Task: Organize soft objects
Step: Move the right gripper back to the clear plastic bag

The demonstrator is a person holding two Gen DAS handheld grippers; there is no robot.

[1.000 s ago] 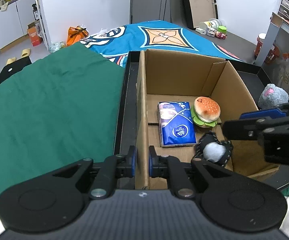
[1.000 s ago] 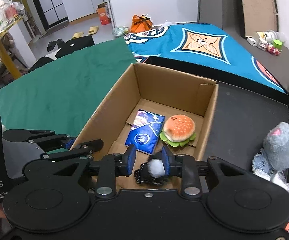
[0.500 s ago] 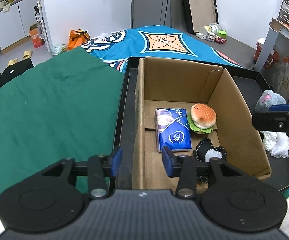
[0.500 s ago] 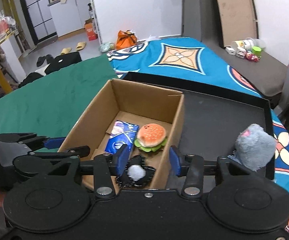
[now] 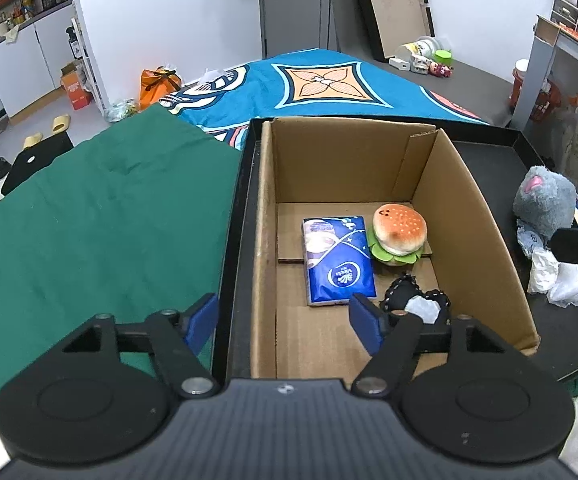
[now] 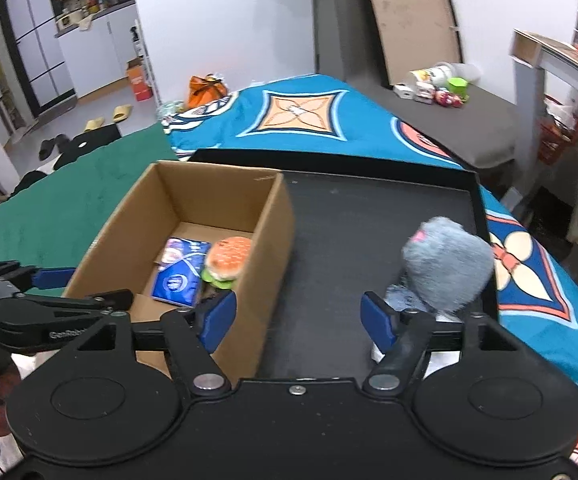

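Soft toys and a tissue pack lie in the open cardboard box [image 5: 465, 200], seen from the left wrist: a blue tissue pack [image 5: 337, 260] flat on the floor of the box, a plush burger [image 5: 399, 234] just right of it and touching it, and a black-and-white soft piece [image 5: 417, 300] nearer, by the right wall. The left gripper [image 5: 285, 320] straddles the box's near left wall with its jaws apart and opening, neither pad pressing on the cardboard. The box stands in a black tray [image 5: 233, 240]; green cloth [image 5: 89, 220] covers the surface on the left. A grey plush toy [image 5: 545, 200] stands in the tray, right of the box, beside crumpled white material [image 5: 561, 276].

From the right wrist, the right gripper [image 6: 299, 316] hovers over the bare tray [image 6: 369, 220], jaws apart and opening, nothing between them. The grey plush toy [image 6: 445, 264] stands just beyond its right finger. The box [image 6: 273, 240] lies to the left, with the tissue pack [image 6: 181, 272] and burger [image 6: 227, 258] inside.
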